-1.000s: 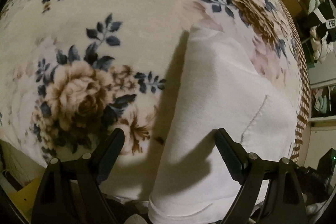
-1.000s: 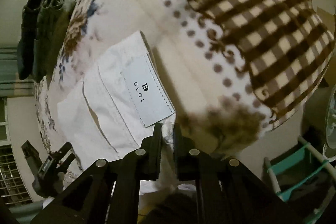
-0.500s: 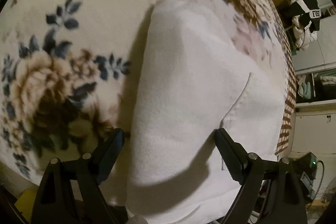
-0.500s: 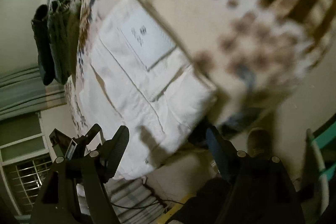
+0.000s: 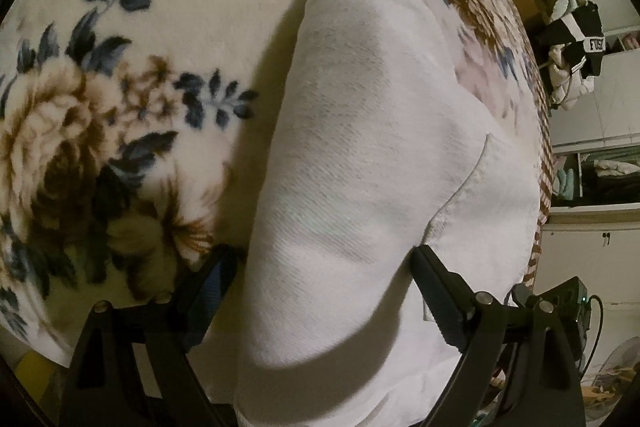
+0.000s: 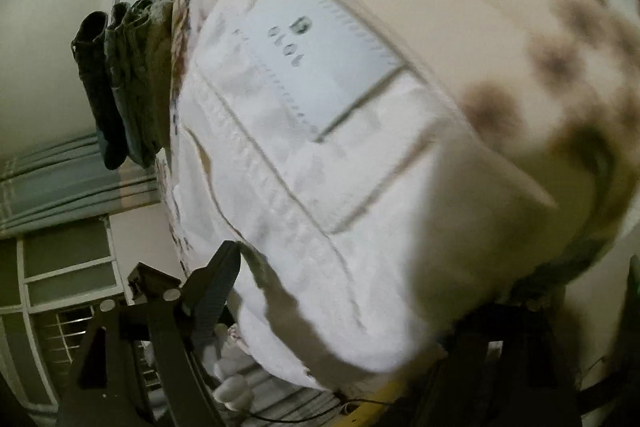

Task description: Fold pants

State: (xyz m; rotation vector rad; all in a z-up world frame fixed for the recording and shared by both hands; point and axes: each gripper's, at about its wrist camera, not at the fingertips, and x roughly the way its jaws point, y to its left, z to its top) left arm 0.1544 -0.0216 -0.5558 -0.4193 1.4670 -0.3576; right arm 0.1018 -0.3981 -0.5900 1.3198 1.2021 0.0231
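— Grippers?
— Left gripper [image 5: 324, 267] spread wide, its 2 fingers straddling the folded white pants [image 5: 380, 155]. Right gripper [image 6: 352, 267] also spread over them.
— Pants where?
— Flat on the floral blanket [image 5: 168, 11], near stacked dark clothes [image 6: 120, 75].

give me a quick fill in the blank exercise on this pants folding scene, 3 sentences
1. The pants lying on the blanket are ____ in colour.
2. The blanket beside the pants bears a ____ print.
3. The left gripper has its jaws ____, one on each side of the cloth.

Missing words: white; floral; open
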